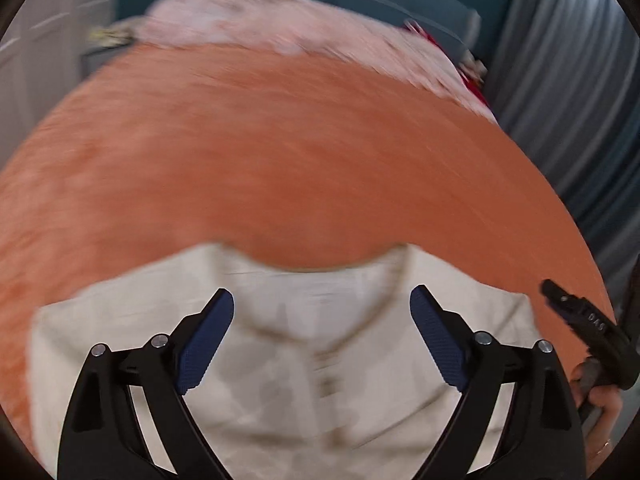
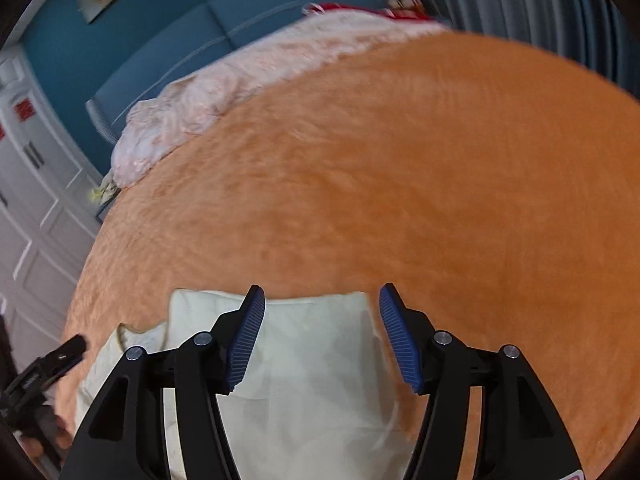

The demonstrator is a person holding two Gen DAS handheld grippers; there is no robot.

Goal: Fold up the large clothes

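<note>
A cream garment [image 1: 288, 360] lies spread on an orange fleece blanket [image 1: 280, 160], with a curved neckline at its far edge. My left gripper [image 1: 322, 292] hovers over that neckline, open, with only cloth showing far beneath the blue pads. In the right wrist view the same cream garment [image 2: 312, 380] lies with a straight far edge on the blanket [image 2: 400, 180]. My right gripper [image 2: 322, 288] stands open above that edge and holds nothing. Both views are blurred.
Crumpled pink-white bedding [image 2: 192, 108] lies at the far end of the bed, with something red [image 2: 348, 10] behind it. A teal headboard [image 2: 180, 40], grey curtain [image 1: 560, 80] and white cabinet doors [image 2: 32, 200] surround the bed. A hand [image 1: 600, 400] grips the other tool at the right.
</note>
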